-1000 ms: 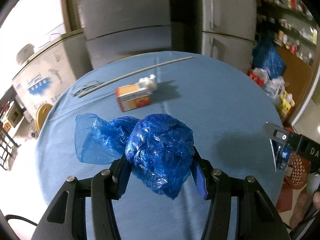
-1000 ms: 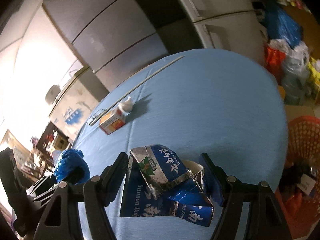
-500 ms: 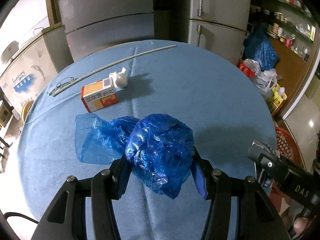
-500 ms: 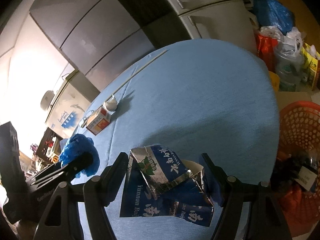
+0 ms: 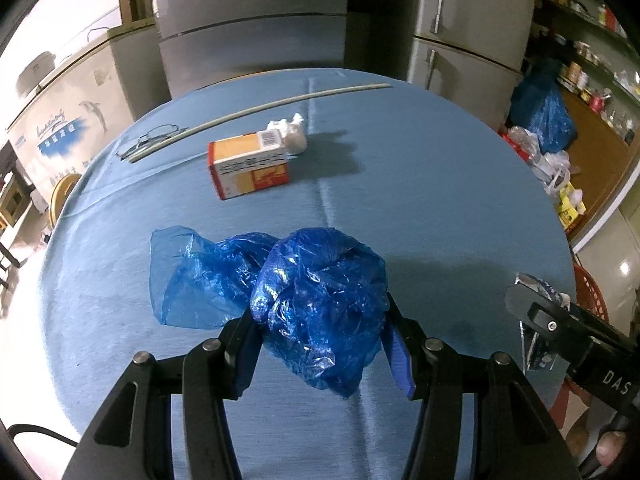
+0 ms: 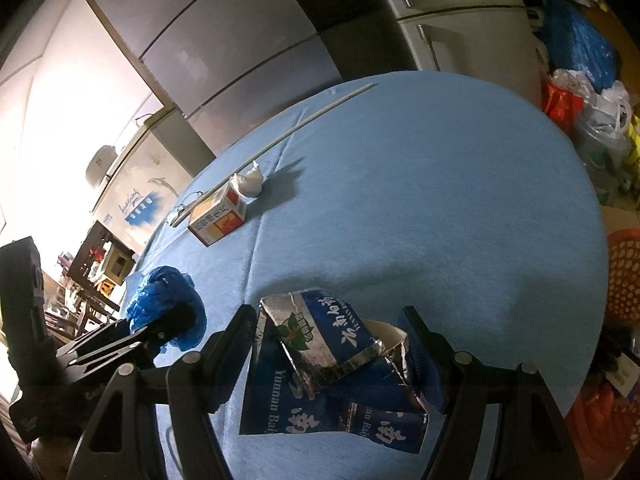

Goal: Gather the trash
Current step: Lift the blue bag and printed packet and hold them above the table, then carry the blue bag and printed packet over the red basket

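My left gripper [image 5: 320,336] is shut on a crumpled blue plastic bag [image 5: 316,300] and holds it above the round blue table [image 5: 440,184]; it also shows in the right wrist view [image 6: 164,300]. My right gripper [image 6: 332,344] is shut on a flattened blue and silver carton [image 6: 332,364], seen at the right edge of the left wrist view [image 5: 536,320]. An orange box [image 5: 248,164] and a white paper wad [image 5: 290,136] lie on the far part of the table.
A long thin stick [image 5: 260,112] and a pair of glasses [image 5: 154,138] lie near the table's far edge. An orange mesh basket [image 6: 624,272] stands on the floor to the right. Refrigerators [image 5: 256,20] and bags [image 5: 548,120] stand behind.
Both grippers have moved, each keeping its grip. The left view has swung so the box and wad sit more central and nearer. The right gripper now shows lower right in that view.
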A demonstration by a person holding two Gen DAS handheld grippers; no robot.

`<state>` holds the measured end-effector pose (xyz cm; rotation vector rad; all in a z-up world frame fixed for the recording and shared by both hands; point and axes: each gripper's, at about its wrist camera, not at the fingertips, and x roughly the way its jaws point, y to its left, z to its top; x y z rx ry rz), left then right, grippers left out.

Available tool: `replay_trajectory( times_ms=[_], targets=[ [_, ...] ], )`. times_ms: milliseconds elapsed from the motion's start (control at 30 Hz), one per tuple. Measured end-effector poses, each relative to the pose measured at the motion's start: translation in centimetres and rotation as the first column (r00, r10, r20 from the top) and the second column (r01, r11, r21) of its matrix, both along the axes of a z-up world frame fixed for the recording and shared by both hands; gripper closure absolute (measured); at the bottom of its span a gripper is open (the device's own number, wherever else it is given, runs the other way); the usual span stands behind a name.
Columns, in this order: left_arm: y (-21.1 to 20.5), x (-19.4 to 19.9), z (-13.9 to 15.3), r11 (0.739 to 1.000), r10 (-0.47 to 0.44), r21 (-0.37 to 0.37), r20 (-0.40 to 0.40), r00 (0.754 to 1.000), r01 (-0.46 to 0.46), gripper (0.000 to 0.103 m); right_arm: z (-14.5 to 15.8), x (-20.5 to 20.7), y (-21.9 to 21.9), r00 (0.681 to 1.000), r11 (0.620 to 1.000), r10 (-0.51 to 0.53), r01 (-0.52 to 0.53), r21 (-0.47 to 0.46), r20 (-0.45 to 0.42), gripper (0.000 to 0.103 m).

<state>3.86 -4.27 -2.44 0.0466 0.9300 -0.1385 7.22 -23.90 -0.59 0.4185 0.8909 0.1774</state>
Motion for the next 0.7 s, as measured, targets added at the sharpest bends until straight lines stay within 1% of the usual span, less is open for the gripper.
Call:
replay_trajectory(
  times_ms=[100,200,333,467,567,700],
  targets=[
    [0.1,0.2,0.0,1.000,0.004,-0.001,-0.001,1.000,-0.004,0.047,0.0,-0.3,-0.4,1.000,1.000,-0.009,0.009,0.001,0.003,0.027],
    [-0.6,0.3,0.1,1.000,-0.013,0.004,-0.002,1.000,0.013,0.047,0.2,-0.6,-1.5,0.999,0.999,-0.037,0.037,0.011,0.010,0.027],
    [-2.8,0.4,0.4,0.998,-0.061,0.022,0.003,0.998,0.061,0.047,0.5,-1.3,-3.8,0.996,0.996,-0.086,0.086,0.025,0.021,0.027],
    [-5.7,0.5,0.8,0.991,-0.127,0.034,0.000,0.992,0.127,0.047,0.7,-2.4,-6.6,0.989,0.988,-0.147,0.146,0.044,0.029,0.027],
    [-7.7,0.5,0.9,0.985,-0.168,0.046,-0.004,0.986,0.168,0.047,0.7,-3.4,-8.9,0.979,0.979,-0.200,0.199,0.055,0.030,0.027],
    [-10.7,0.4,1.2,0.973,-0.225,0.061,-0.004,0.974,0.225,0.047,0.6,-5.2,-12.7,0.957,0.957,-0.287,0.284,0.061,0.033,0.027]
  ],
)
